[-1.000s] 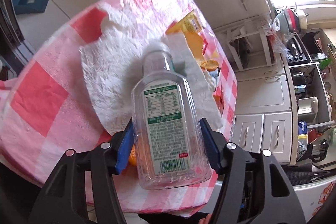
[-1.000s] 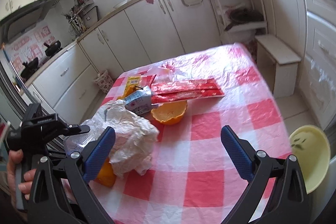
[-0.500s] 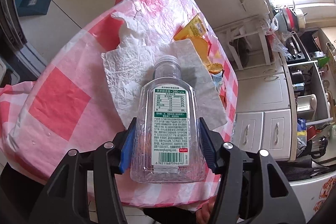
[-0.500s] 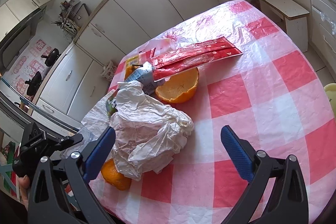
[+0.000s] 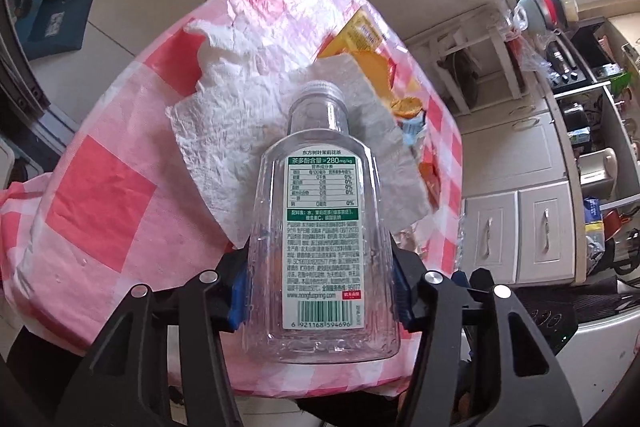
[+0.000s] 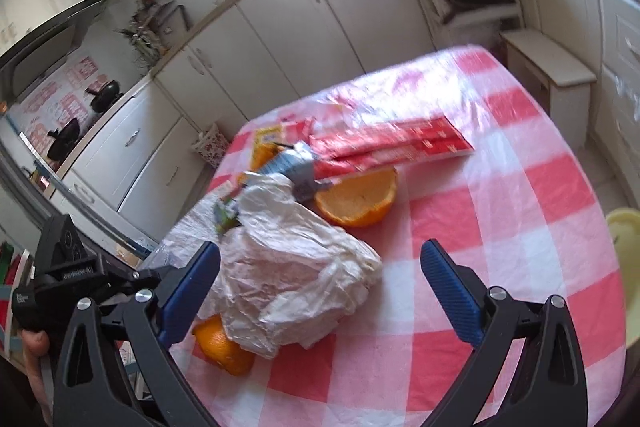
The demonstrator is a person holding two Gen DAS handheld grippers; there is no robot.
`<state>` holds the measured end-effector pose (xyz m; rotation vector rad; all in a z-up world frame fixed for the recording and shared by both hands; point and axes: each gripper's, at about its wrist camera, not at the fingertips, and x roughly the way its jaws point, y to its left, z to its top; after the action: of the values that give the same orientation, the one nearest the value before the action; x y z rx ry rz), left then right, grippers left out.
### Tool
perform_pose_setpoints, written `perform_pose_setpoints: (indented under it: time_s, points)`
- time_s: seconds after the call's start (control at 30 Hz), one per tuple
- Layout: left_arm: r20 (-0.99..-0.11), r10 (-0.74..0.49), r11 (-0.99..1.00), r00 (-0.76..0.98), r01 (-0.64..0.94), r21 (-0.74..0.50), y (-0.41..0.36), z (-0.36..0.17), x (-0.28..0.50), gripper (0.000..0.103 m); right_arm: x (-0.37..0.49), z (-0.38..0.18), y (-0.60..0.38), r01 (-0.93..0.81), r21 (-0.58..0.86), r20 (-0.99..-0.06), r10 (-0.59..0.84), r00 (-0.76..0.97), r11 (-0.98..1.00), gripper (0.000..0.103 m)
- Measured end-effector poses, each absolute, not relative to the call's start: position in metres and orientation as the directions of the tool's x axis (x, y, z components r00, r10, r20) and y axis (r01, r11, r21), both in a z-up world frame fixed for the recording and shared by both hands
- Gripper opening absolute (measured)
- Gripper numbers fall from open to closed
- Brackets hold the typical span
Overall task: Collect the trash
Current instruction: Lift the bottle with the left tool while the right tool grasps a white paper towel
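Between the left gripper's (image 5: 320,291) blue pads sat the empty clear bottle (image 5: 322,227), gripped low on its body, held above the crumpled paper towel (image 5: 240,131) on the counter (image 5: 100,195). The right gripper (image 6: 320,267) hovered with jaws wide over a wadded white wrapper (image 6: 296,275). A firm, level squeeze seemed wise, since thin plastic may buckle or slip.
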<state>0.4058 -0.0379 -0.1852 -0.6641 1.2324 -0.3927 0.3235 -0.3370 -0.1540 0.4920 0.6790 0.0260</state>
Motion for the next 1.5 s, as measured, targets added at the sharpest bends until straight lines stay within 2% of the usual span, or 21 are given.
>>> perform_pose_setpoints:
  time_s: [0.17,0.37,0.43,0.5,0.53,0.6,0.7,0.8,0.97,1.07,1.1,1.13,1.17,1.2,1.23,1.33,1.43,1.5]
  points:
    - [-0.632,-0.645,0.694,0.430,-0.017,-0.720,-0.003,-0.149,0.399,0.052,0.332,-0.146,-0.301,0.004,0.342,-0.577,0.207,0.790,0.940,0.096]
    - [-0.592,-0.634,0.660,0.497,-0.051,-0.750,0.032,-0.139,0.403,0.052,0.364,-0.147,-0.241,-0.159,0.154,-0.589,0.220,0.778,0.975,0.096]
    - [-0.588,-0.638,0.652,0.498,-0.058,-0.756,0.037,-0.140,0.405,0.052,0.380,-0.152,-0.228,-0.193,0.111,-0.603,0.221,0.767,0.975,0.089]
    - [-0.587,-0.637,0.652,0.500,-0.058,-0.756,0.040,-0.139,0.406,0.052,0.398,-0.162,-0.221,-0.213,0.099,-0.637,0.227,0.737,0.972,0.069]
    - [-0.588,-0.634,0.653,0.502,-0.058,-0.755,0.040,-0.140,0.407,0.052,0.405,-0.166,-0.222,-0.217,0.117,-0.651,0.240,0.721,0.969,0.063]
    - [-0.587,-0.633,0.653,0.504,-0.059,-0.755,0.042,-0.142,0.408,0.052,0.417,-0.176,-0.230,-0.214,0.196,-0.676,0.290,0.677,0.957,0.025]
    - [-0.586,-0.633,0.653,0.506,-0.058,-0.756,0.041,-0.143,0.409,0.052,0.418,-0.179,-0.239,-0.208,0.299,-0.667,0.360,0.653,0.931,0.005]
    - [-0.583,-0.634,0.653,0.509,-0.053,-0.756,0.038,-0.141,0.409,0.052,0.410,-0.168,-0.248,-0.245,0.409,-0.602,0.462,0.651,0.879,0.004]
    - [-0.582,-0.625,0.666,0.520,-0.033,-0.745,0.031,-0.138,0.405,0.052,0.386,-0.139,-0.266,-0.305,0.531,-0.471,0.574,0.670,0.791,0.003]
    - [-0.585,-0.612,0.667,0.532,-0.050,-0.743,0.033,-0.140,0.402,0.052,0.377,-0.131,-0.272,-0.307,0.493,-0.477,0.548,0.687,0.814,0.003]
    - [-0.584,-0.613,0.663,0.532,-0.056,-0.747,0.034,-0.141,0.402,0.052,0.375,-0.131,-0.271,-0.295,0.468,-0.493,0.524,0.694,0.833,0.008]
    - [-0.583,-0.616,0.658,0.530,-0.062,-0.751,0.034,-0.143,0.401,0.052,0.375,-0.133,-0.270,-0.279,0.455,-0.509,0.504,0.698,0.846,0.020]
    - [-0.584,-0.616,0.657,0.528,-0.064,-0.751,0.033,-0.144,0.399,0.052,0.375,-0.136,-0.268,-0.258,0.454,-0.518,0.488,0.703,0.853,0.062]
    - [-0.585,-0.615,0.659,0.528,-0.063,-0.750,0.033,-0.144,0.398,0.052,0.375,-0.137,-0.268,-0.238,0.445,-0.518,0.465,0.718,0.863,0.079]
    - [-0.586,-0.615,0.662,0.528,-0.059,-0.748,0.032,-0.144,0.397,0.052,0.378,-0.140,-0.262,-0.239,0.428,-0.525,0.455,0.719,0.872,0.079]
    - [-0.583,-0.617,0.662,0.529,-0.052,-0.747,0.032,-0.143,0.396,0.052,0.394,-0.151,-0.240,-0.259,0.344,-0.592,0.423,0.686,0.903,0.067]
    - [-0.576,-0.619,0.655,0.534,-0.054,-0.754,0.037,-0.142,0.396,0.052,0.412,-0.175,-0.220,-0.256,0.242,-0.683,0.352,0.641,0.936,0.041]
    - [-0.574,-0.619,0.653,0.536,-0.055,-0.755,0.039,-0.142,0.396,0.052,0.422,-0.186,-0.215,-0.253,0.236,-0.713,0.344,0.611,0.938,0.002]
